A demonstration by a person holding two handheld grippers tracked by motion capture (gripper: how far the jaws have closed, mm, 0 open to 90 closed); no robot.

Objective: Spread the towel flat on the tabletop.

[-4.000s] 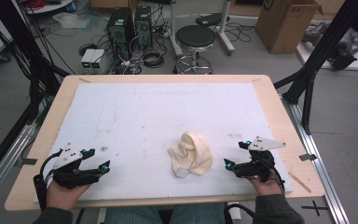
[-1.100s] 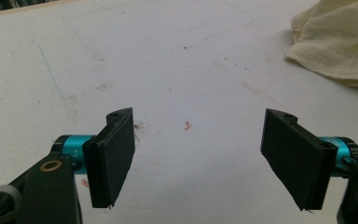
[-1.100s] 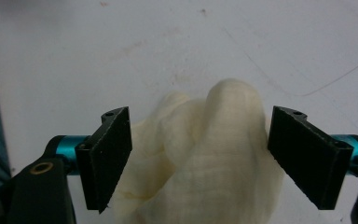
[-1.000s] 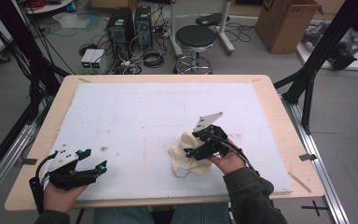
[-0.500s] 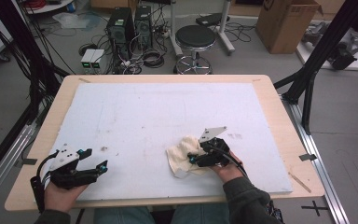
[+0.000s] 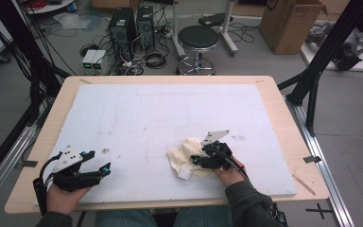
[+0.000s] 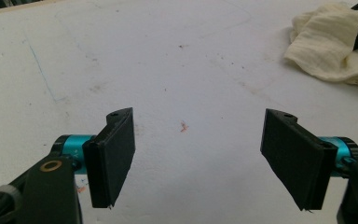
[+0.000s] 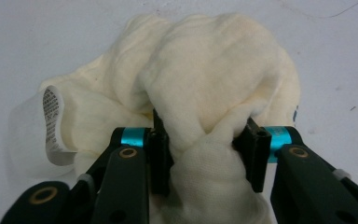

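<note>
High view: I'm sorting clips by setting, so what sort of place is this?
Most likely a lab or workshop: a worktable ringed by a black frame, computer towers with tangled cables on the floor, and a cardboard box.

High view: above near bench (image 6: 283,118) edge, facing forward-down; gripper views low, close over the top; all share cream cloth (image 6: 184,156)

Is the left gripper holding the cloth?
No, the left gripper has its jaws wide apart over the bare white table, and the cloth lies far off.

Grey floor behind the table (image 6: 283,113): a stool (image 6: 198,39), cardboard box (image 6: 290,23), probably computer towers (image 6: 131,24).
</note>
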